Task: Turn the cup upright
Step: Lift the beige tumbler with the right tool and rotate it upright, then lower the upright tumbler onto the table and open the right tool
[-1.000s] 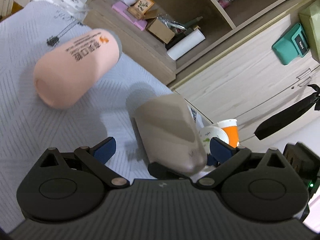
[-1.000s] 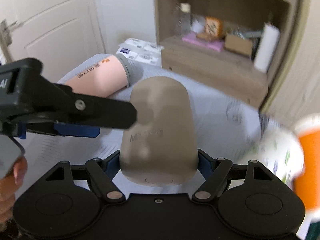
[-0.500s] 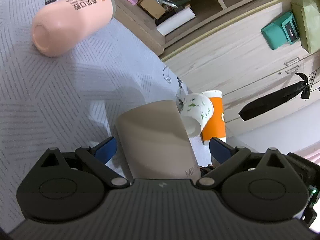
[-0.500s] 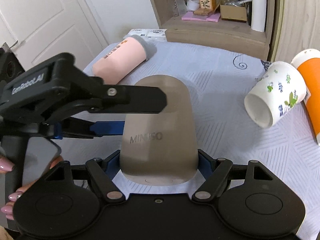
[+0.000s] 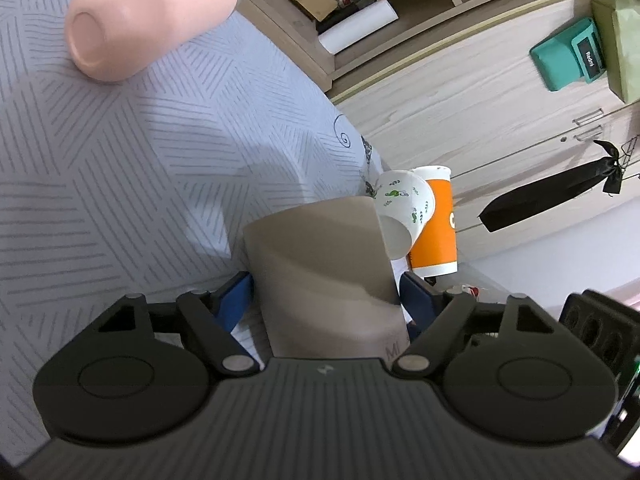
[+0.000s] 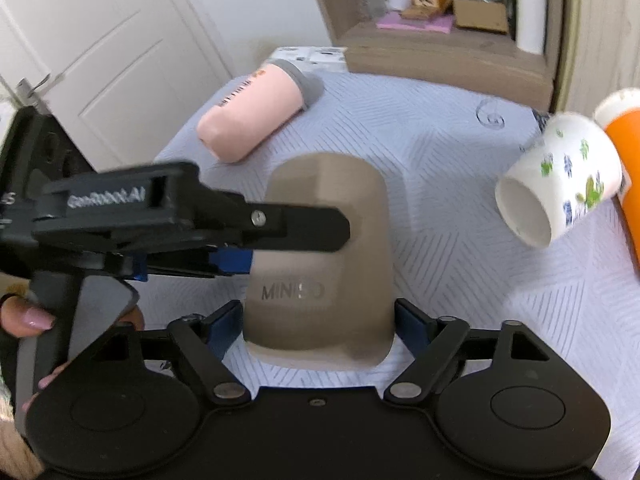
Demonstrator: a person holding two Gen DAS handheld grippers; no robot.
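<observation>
A taupe MINISO cup point(image 6: 320, 264) sits between both pairs of fingers, its closed base toward the right wrist camera. My right gripper point(image 6: 318, 326) is shut on its lower part. My left gripper point(image 5: 326, 292) is shut on the same cup point(image 5: 320, 264) from the side; its black arm point(image 6: 200, 216) crosses the cup in the right wrist view. The cup is over the grey patterned tablecloth point(image 6: 460, 208).
A pink bottle point(image 6: 256, 112) lies on its side at the back left, also in the left wrist view point(image 5: 148, 16). A white floral cup point(image 6: 556, 184) lies on its side at the right, against an orange cup point(image 6: 624, 152). A wooden shelf point(image 6: 448, 48) stands behind.
My left gripper has closed in on the taupe cup from the side and now grips it. The cup has turned in the left wrist view and the right gripper keeps hold.
</observation>
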